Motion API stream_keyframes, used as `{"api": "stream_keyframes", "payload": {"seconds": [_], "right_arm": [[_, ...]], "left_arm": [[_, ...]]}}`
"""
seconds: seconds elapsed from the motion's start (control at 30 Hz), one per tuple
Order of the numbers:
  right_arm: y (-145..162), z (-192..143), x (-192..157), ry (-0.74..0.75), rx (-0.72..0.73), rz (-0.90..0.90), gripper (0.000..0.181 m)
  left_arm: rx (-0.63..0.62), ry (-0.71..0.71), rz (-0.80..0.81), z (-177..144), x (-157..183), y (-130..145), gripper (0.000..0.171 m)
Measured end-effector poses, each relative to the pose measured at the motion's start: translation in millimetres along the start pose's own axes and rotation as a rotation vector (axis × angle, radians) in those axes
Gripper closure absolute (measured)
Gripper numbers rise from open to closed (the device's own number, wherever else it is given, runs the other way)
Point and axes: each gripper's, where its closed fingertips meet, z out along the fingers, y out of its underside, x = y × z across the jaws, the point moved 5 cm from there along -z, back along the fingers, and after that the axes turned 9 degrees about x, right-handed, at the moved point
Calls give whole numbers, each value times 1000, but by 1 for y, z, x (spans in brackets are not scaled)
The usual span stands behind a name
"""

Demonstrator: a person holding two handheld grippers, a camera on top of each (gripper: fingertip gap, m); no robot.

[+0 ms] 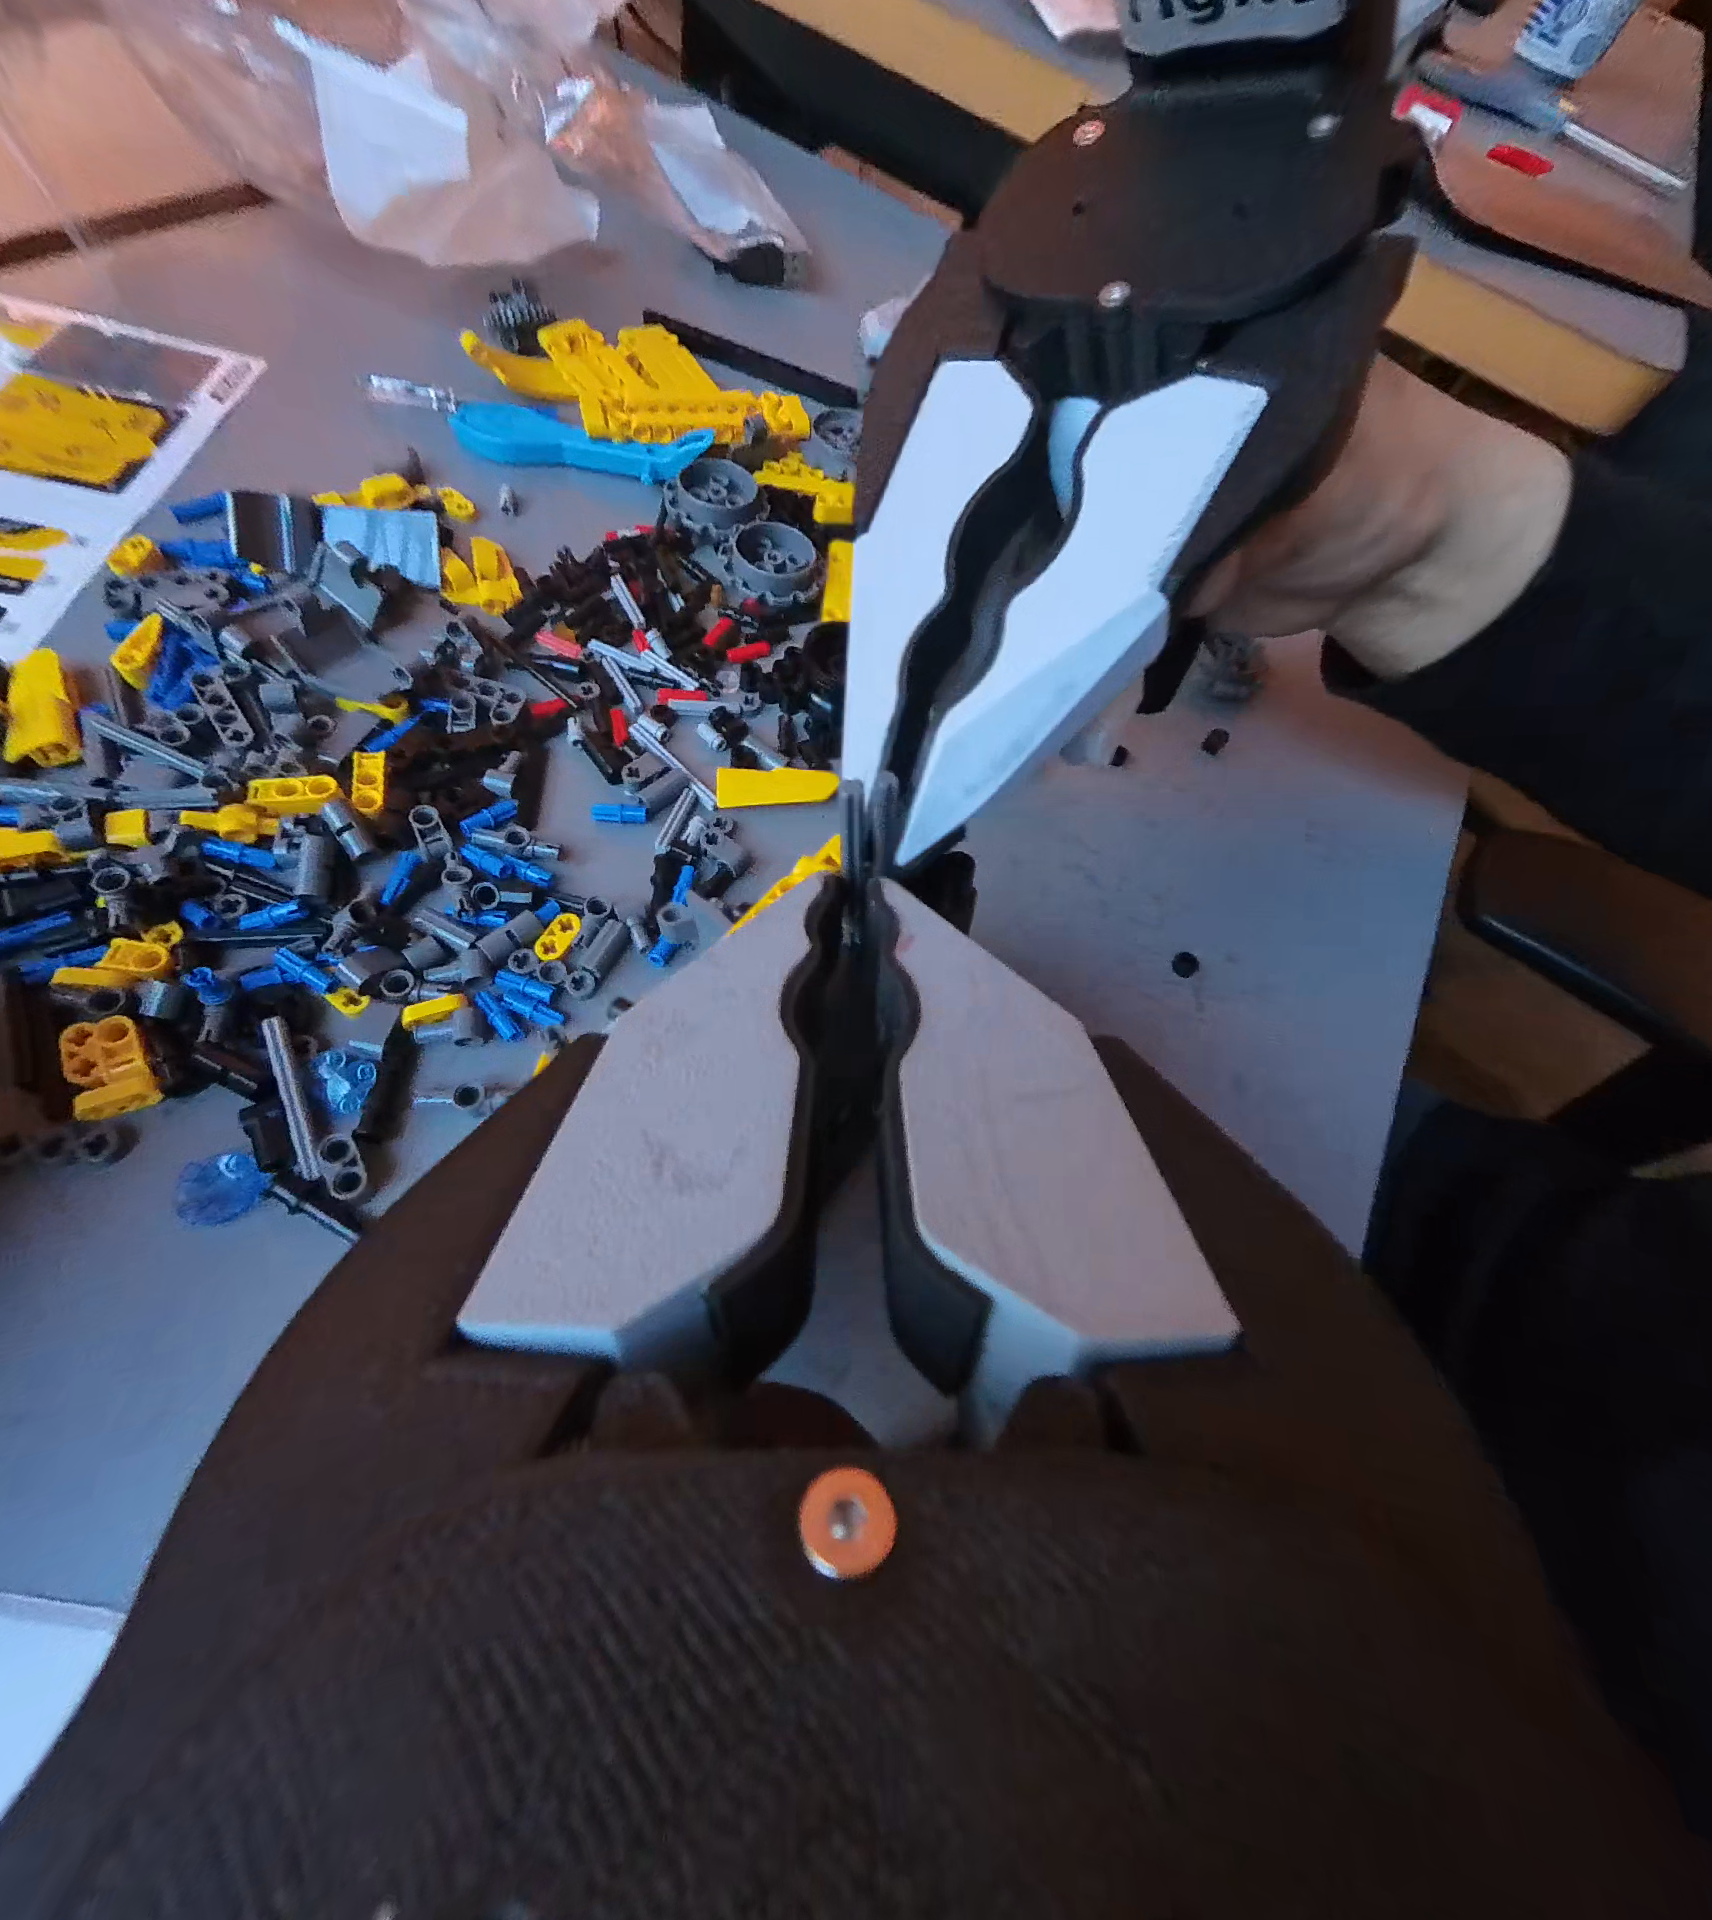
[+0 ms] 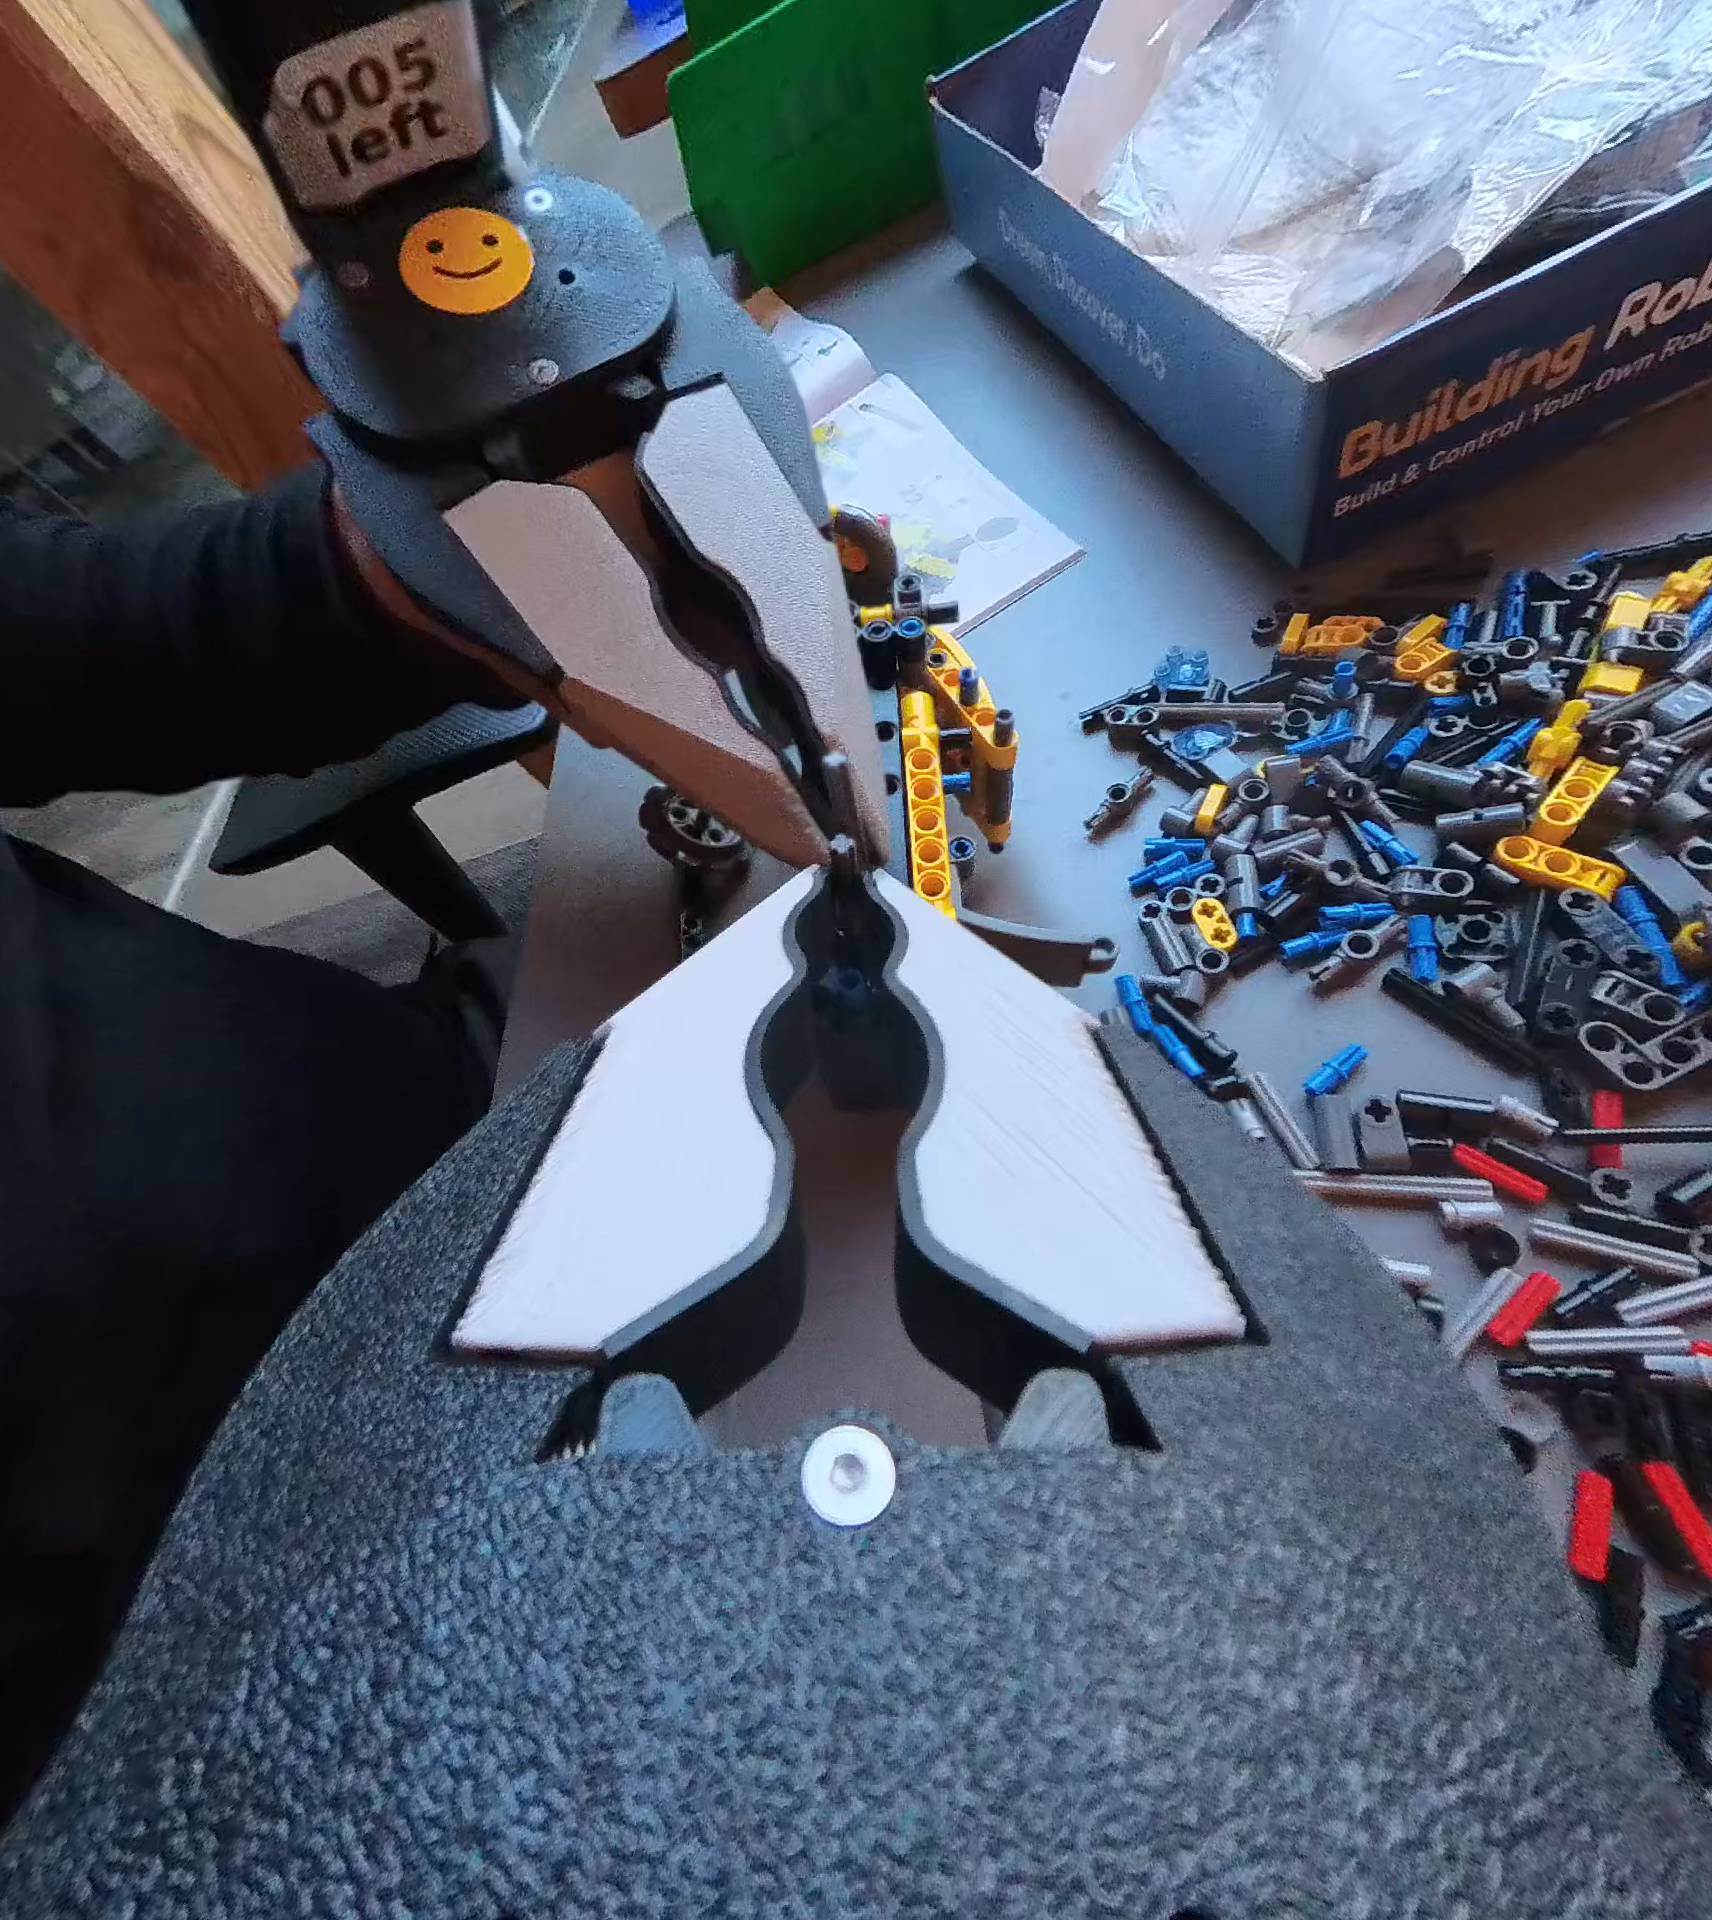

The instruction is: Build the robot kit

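The grey worktop (image 1: 1195, 1039) carries a loose spread of small plastic building pieces (image 1: 364, 831) in blue, yellow, grey, black and red, lying left of the left claw (image 1: 857, 894) and right of the right claw (image 2: 847, 868). Beyond the spread, ahead and left of the left claw, lie a light-blue flat plastic tool (image 1: 571, 442), a cluster of yellow perforated beams (image 1: 644, 384), a printed sheet with yellow pictures (image 1: 21, 468) and crumpled clear plastic bags (image 1: 436, 135). Ahead and right of the right claw stand a dark-blue cardboard box holding clear bags (image 2: 1351, 364) and an open paper booklet (image 2: 925, 488). A partly built yellow-and-black beam assembly (image 2: 951, 748) stands just beyond the two claw tips in the right wrist view.

Both claws meet tip to tip above the worktop edge. The left claw is nearly closed, its tips pinching the near end of a thin dark-grey rod-like piece (image 1: 857, 831). The right claw is likewise nearly closed on the far end of what appears to be the same piece; a small blue-tipped part (image 2: 844, 987) sits in the cavity behind its tips. Whether one piece or two joined pieces span the claws cannot be told. A bare hand in a black sleeve (image 1: 1382, 530) holds the right claw.
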Motion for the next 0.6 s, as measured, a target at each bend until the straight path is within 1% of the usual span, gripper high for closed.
{"api": "stream_keyframes", "payload": {"seconds": [0.2,0.4,0.6], "right_arm": [[-1,-1,4,4,9,-7,176],[-1,-1,1,9,1,-40,176],[-2,0,-1,21,-12,-57,176]], "left_arm": [[-103,64,-97,7,-8,-6,171],[-186,125,-138,6,-8,-9,171],[-213,159,-165,5,-8,-9,171]]}}
